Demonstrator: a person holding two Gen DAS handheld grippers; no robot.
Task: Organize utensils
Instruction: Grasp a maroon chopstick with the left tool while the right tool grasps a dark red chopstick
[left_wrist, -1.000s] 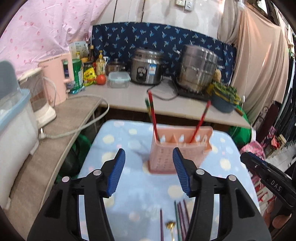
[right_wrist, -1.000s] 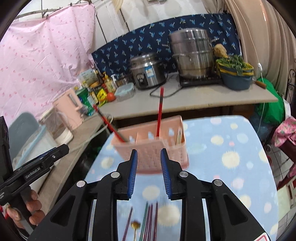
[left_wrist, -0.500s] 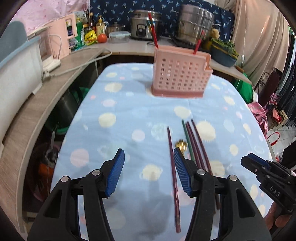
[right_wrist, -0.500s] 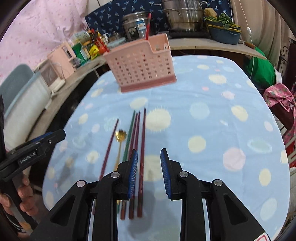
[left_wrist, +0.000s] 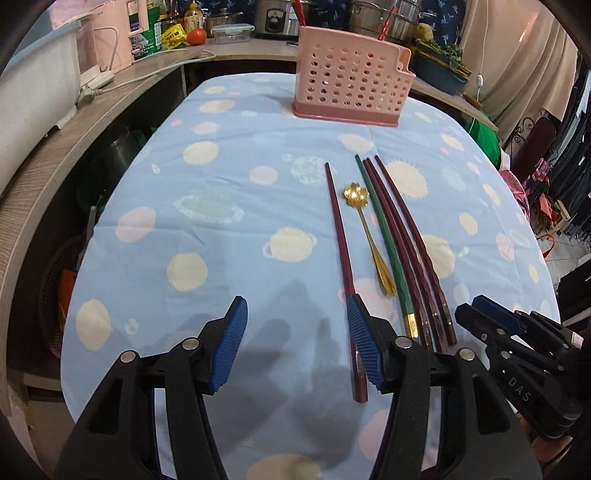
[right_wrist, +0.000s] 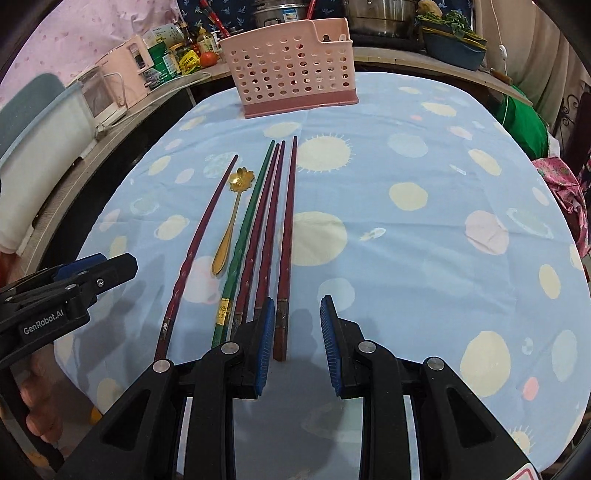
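Observation:
Several chopsticks lie side by side on the blue spotted tablecloth (left_wrist: 221, 229): a lone dark red chopstick (left_wrist: 341, 254) at the left, a green one (left_wrist: 384, 240), and dark red ones (right_wrist: 286, 225) at the right. A gold spoon (left_wrist: 365, 229) with a flower-shaped bowl lies between them; it also shows in the right wrist view (right_wrist: 231, 225). A pink perforated utensil holder (left_wrist: 349, 92) stands at the far end with red chopsticks in it. My left gripper (left_wrist: 295, 347) is open and empty over the lone chopstick's near end. My right gripper (right_wrist: 297, 343) is open and empty beside the rightmost chopstick's end.
A counter (left_wrist: 92, 122) curves along the left and back, with a pink kettle (right_wrist: 135, 64), bottles, a tomato (left_wrist: 195, 36), a rice cooker (left_wrist: 277, 20) and steel pots (right_wrist: 380, 14). A blue bowl of greens (right_wrist: 454, 48) sits at the back right. The tablecloth drops off at the near edge.
Both grippers have pulled back and tilted down from the holder to the near ends of the chopsticks. The right gripper's jaws have opened a little wider.

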